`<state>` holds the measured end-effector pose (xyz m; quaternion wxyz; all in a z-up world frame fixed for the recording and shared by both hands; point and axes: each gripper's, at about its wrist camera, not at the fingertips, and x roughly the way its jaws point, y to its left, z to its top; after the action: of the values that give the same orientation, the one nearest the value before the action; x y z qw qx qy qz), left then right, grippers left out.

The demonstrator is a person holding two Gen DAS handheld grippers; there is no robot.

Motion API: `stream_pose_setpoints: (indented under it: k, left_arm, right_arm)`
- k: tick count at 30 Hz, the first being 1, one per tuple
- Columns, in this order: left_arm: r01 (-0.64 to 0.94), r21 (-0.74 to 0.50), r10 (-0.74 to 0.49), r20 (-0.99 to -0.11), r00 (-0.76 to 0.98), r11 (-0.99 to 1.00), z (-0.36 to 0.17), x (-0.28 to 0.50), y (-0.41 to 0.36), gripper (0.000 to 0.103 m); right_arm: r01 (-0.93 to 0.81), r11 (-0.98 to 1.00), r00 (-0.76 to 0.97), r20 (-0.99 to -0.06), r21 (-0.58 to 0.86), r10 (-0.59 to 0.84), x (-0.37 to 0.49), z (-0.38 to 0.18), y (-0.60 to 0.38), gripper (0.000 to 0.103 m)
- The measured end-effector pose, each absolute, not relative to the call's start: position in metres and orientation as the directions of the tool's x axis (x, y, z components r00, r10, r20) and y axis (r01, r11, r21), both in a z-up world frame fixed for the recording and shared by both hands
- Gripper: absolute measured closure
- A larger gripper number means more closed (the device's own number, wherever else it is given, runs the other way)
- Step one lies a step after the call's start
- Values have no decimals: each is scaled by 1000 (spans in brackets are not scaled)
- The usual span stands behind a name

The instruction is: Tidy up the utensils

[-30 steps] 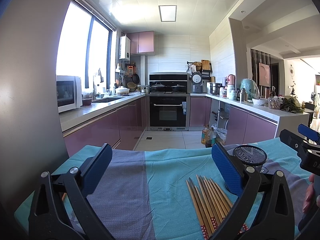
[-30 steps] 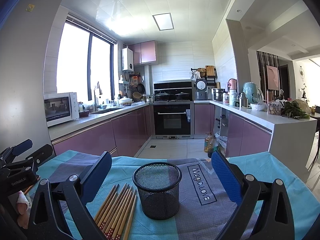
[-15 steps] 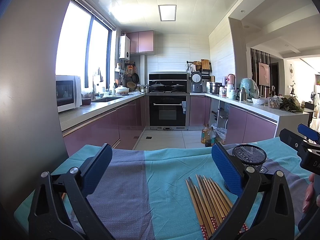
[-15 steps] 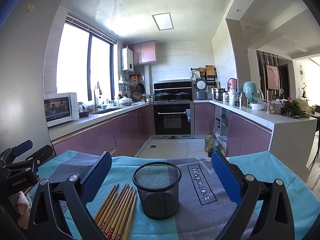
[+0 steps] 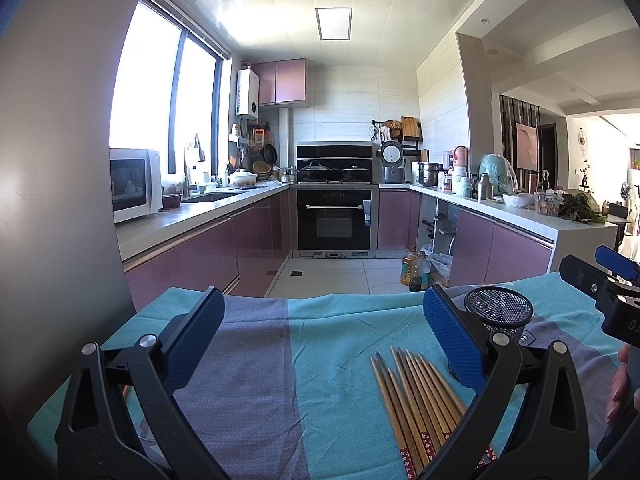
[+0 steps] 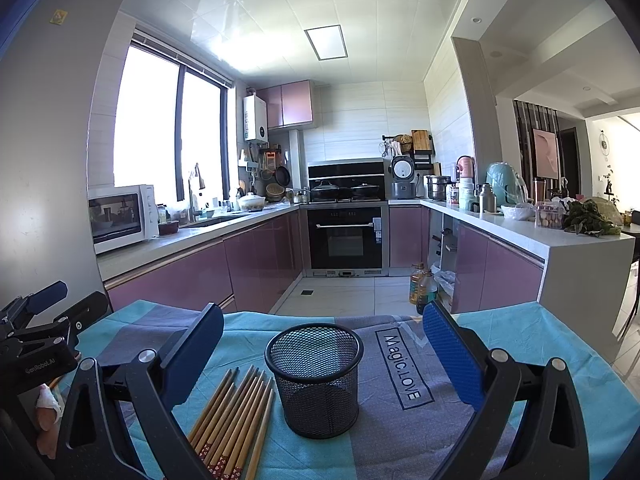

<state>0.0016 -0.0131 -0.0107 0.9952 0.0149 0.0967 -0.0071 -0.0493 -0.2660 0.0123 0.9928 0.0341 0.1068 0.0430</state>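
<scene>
We see our left claw (image 5: 320, 330) at the left side of the worktop (image 5: 344, 344), which is covered by a teal and grey-purple striped cloth (image 5: 248, 380). The two blue-padded fingers (image 5: 192, 336) of this claw stand wide apart and hold nothing; only bare cloth lies between them, and the claw hovers above it. In the right wrist view, part of this same claw appears at the left edge, with a bit of the hand (image 6: 46, 408) that carries it.

Going to the right, we find the bundle of brown wooden chopsticks with red patterned ends (image 5: 416, 400). They lie flat on the cloth, side by side and touching each other, with the red ends toward us. The bundle is just inside the right finger of the left claw, and partly under it in that view.

Just beside the chopsticks, on their right, the round black wire-mesh cup (image 6: 316, 376) stands upright and apart from them. We see nothing inside it.

Our right claw (image 6: 320, 340) is also wide apart and grips nothing. The mesh cup stands between its fingers without touching them, and the printed words "Magic.LOVE" (image 6: 402, 366) are on the cloth to the right of the cup.
</scene>
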Motion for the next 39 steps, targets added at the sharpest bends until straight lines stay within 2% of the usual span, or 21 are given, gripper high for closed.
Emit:
stream_pose_setpoints:
  k: [5,10,13,15,18,22,28,35,37,39]
  left_arm:
    - [54,48,-40,-243,969,997,-19,8,-19,5]
    - [127,68,-93,-371,924,990,-32,27,-25,5]
    - [150,60,-108,-444,889,987,-45,41,-24,5]
    - [158,69,-104,-495,863,985,-55,50,-26,7]
    - [198,76,-119,-577,808,977,-68,65,-32,17]
    - [246,64,-143,-665,733,967,-94,85,-34,30]
    - [286,44,-167,-722,671,957,-120,107,-40,38]
    - [313,36,-177,-762,623,949,-133,122,-49,42]
    - [315,35,-176,-769,615,948,-137,127,-52,46]
    - [320,21,-186,-777,602,947,-137,129,-51,52]
  right_arm:
    - [-132,988,953,-264,84,150,-47,7,-265,6]
    - [-227,966,890,-376,122,257,-42,-7,-261,7]
    - [-266,957,830,-477,117,289,-35,-24,-252,22]
    - [-288,948,785,-535,131,313,-29,-36,-247,27]
    - [-299,945,716,-623,133,315,-15,-55,-236,37]
    - [-291,945,648,-696,150,311,2,-78,-225,53]
    - [-285,949,612,-736,138,291,11,-85,-216,60]
    - [-293,949,578,-770,115,272,16,-91,-212,65]
    - [-296,948,575,-771,113,272,17,-91,-213,67]
    - [-293,950,578,-773,103,262,20,-90,-213,73]
